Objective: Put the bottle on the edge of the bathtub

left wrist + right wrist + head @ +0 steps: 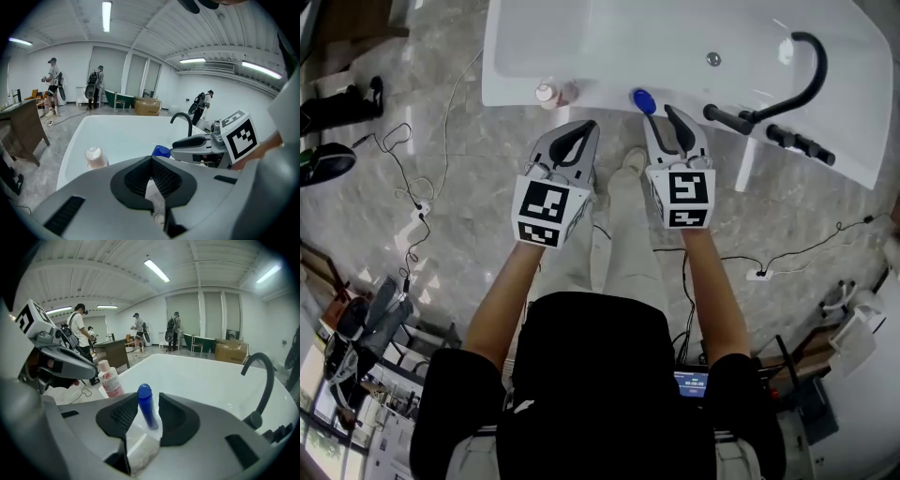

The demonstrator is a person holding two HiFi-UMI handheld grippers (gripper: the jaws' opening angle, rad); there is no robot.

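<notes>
Item: bathtub [600, 97], white, set on grey marble-look floor [469, 206]; black tap [802, 70] at its far-right end. Task obj.: blue bottle [643, 99], upright on tub's near edge, approx. mid-length, base on the flat rim. It stands on its own, so placement looks done. 2nd obj.: pale bottle w/ pink label [546, 93], also upright on the near edge, toward the near-left corner, well apart from the blue one; not handled. Right gripper [658, 114]: jaws apart. Its own view shows the blue bottle framed in the gap, but neither pad presses on it. Head view puts the tips just short of the cap, w/ the gripper aimed at the rim, consistent w/ a let-go: opening wide enough to clear the bottle w/o tipping it. Left gripper [589, 126]: jaws together at the tips, nothing btwn them, held beside the right one over the floor, short of the rim, prob. parked as spare. Misc.: cables on floor. Est. status: task approx. complete; risk is a jaw clipping the bottle.
</notes>
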